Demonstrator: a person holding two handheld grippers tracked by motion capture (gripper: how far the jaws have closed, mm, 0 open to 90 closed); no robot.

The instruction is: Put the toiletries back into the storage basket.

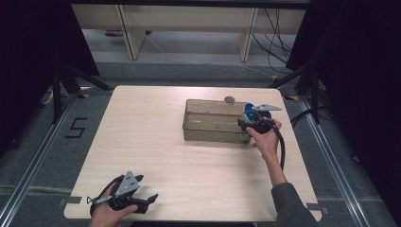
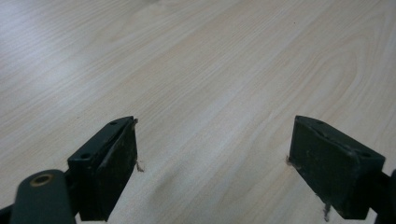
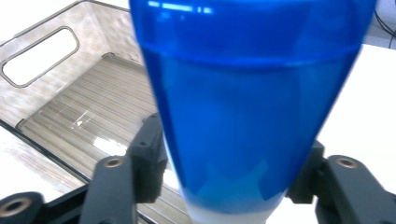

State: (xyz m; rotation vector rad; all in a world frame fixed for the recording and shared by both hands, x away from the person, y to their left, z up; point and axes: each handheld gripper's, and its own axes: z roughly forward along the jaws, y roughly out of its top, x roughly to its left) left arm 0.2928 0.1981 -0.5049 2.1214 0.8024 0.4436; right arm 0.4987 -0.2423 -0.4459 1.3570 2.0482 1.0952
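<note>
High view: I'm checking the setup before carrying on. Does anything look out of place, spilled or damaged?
Nothing stands out. The clear bin sits square on the table, empty, with no spill. The blue cup stands between the right gripper jaws at the bin's right end. The left gripper rests open near the front edge.

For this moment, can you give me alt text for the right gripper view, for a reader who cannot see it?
A translucent blue cup stands close between the right gripper's two black jaws, wider at the top and narrowing to a pale base. Behind and to its left lies a clear smoky plastic bin with a ribbed floor and a handle slot in its end wall.
</note>
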